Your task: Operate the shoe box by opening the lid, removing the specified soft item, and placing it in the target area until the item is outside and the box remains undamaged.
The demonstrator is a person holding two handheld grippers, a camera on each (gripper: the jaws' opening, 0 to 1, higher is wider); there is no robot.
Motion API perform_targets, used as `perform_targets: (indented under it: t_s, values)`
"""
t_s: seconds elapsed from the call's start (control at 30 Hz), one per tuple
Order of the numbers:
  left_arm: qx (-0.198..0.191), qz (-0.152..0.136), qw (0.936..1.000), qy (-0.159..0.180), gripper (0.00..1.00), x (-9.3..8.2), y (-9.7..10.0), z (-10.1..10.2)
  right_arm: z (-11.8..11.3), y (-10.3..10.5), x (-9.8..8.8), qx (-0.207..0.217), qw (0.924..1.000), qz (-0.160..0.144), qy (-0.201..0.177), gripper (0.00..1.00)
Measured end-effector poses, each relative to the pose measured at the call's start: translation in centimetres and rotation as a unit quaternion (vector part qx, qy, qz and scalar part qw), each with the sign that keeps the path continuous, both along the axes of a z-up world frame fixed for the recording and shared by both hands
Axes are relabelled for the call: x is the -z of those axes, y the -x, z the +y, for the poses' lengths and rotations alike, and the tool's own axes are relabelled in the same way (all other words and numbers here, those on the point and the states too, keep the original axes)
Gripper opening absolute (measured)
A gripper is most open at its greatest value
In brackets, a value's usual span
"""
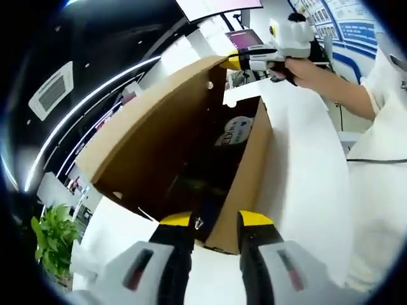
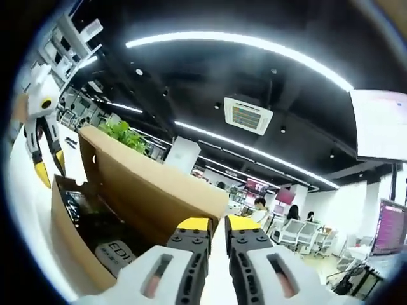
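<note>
- While the lid (image 1: 149, 136) stands raised on its hinge, the box (image 1: 245, 171) sits open on a white table (image 1: 305, 152), its brown inner walls showing in both views.
- Contents: a dark item lies in the box bottom, with a pale label (image 1: 234, 131) on it bearing letters too blurred to read in full; whether this is the soft item named in the task cannot be told.
- Left gripper (image 1: 216, 232): yellow-tipped jaws stand a little apart, straddling the near wall of the box; whether they pinch the card or merely bracket it cannot be told.
- Right gripper (image 2: 216, 232): jaws nearly closed, a narrow gap between them, just at the lid's top edge; whether they grip that edge cannot be told. In the left gripper view it appears at the lid's far corner (image 1: 245, 61), held in a person's hand (image 1: 305, 67).
- Surroundings: an open office with strip lights, a ceiling vent (image 2: 247, 114), a plant (image 1: 54, 235), and seated people far off.
- Step in hand, by judgement: lid opening is done or nearly so; removal has not begun.
- Next move, by judgement: one gripper steadies the lid or wall gently, so the card does not crease, while the other opens wide, reaches down into the box and closes on the item for lifting out to the table.
</note>
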State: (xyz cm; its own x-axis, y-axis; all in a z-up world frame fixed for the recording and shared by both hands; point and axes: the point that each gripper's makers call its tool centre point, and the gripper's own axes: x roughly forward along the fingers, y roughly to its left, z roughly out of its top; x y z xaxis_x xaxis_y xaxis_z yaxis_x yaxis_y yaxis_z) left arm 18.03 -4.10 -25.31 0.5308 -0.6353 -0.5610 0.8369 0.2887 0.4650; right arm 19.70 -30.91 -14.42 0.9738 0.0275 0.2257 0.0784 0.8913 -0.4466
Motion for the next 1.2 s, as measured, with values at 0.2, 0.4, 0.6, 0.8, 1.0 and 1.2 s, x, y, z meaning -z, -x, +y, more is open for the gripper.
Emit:
perform_targets:
  t_s: [0.2,0.4,0.6,0.8,1.0,1.2]
  values:
    - [0.002,0.002,1.0,-0.007,0.26,0.3,-0.2,-0.1,-0.2,-0.1,0.0,-0.007,0.9998,0.008,-0.015,0.03]
    - [0.006,0.017,0.9991,-0.037,0.21,0.8,-0.2,0.3,-0.2,0.0,0.0,-0.008,0.9998,0.009,-0.014,0.03]
    - [0.015,0.009,0.999,-0.042,0.21,0.0,-0.2,0.1,-0.2,0.0,-0.1,-0.006,0.9998,0.009,-0.014,0.03]
    - [0.037,0.013,0.9971,-0.065,0.12,0.0,0.1,0.2,-0.2,0.1,0.0,-0.01,0.9997,0.01,-0.019,0.03]
    - [0.057,0.014,0.9954,-0.075,0.03,0.0,0.1,0.1,-0.2,0.0,-0.1,-0.01,0.9997,0.009,-0.021,0.03]
    - [0.073,0.059,0.993,-0.071,0.03,0.0,0.0,0.0,-0.1,0.1,-0.2,-0.01,0.9997,0.01,-0.021,0.03]
